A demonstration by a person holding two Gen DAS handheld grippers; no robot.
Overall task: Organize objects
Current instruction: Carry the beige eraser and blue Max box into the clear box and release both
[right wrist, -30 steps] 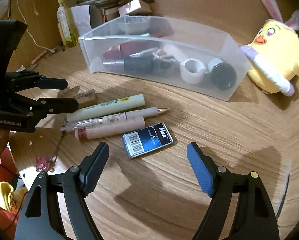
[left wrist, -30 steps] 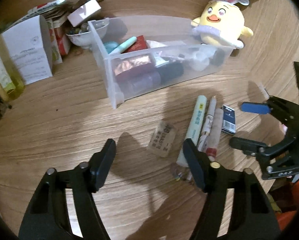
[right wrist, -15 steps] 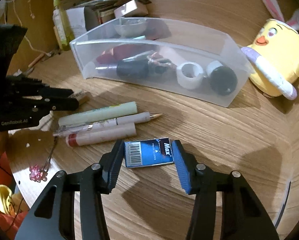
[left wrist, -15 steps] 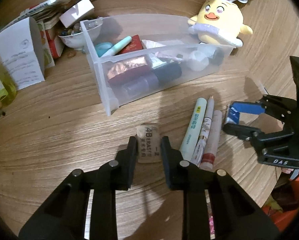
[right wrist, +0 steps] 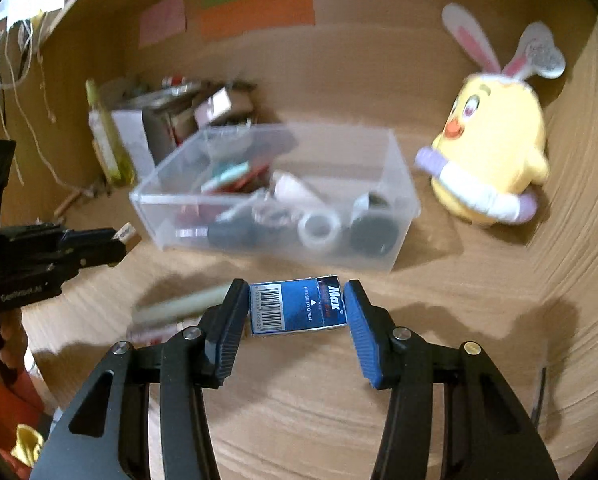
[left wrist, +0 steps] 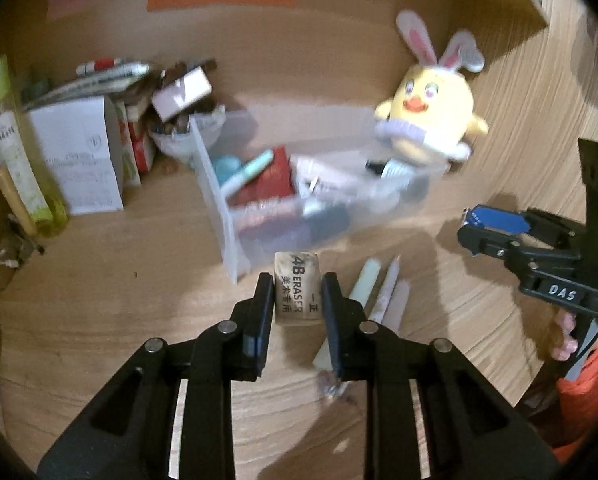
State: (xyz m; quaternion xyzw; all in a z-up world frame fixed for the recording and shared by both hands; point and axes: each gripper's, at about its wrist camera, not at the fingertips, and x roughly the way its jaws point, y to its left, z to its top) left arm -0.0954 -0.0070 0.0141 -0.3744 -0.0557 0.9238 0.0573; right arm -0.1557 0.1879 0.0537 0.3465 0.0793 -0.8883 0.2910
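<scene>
My left gripper (left wrist: 297,292) is shut on a tan eraser (left wrist: 298,286) printed "4B ERASER" and holds it above the table, in front of the clear plastic bin (left wrist: 235,236). My right gripper (right wrist: 295,304) is shut on a small blue Max box (right wrist: 297,309) and holds it lifted before the same bin (right wrist: 395,240). The bin holds several small items. Each gripper shows in the other's view, the right gripper (left wrist: 469,226) at the right and the left gripper (right wrist: 117,244) at the left. Several pens (left wrist: 379,288) lie on the table below the eraser.
A yellow plush chick with rabbit ears (left wrist: 431,116) sits behind the bin's right end. Boxes, papers and a bowl (left wrist: 79,156) crowd the back left with a yellow-green bottle (left wrist: 19,156). Coloured sticky notes (right wrist: 255,12) hang on the back wall.
Both grippers closed on their objects, the left on the eraser and the right on the blue box, and have lifted them off the table toward the bin.
</scene>
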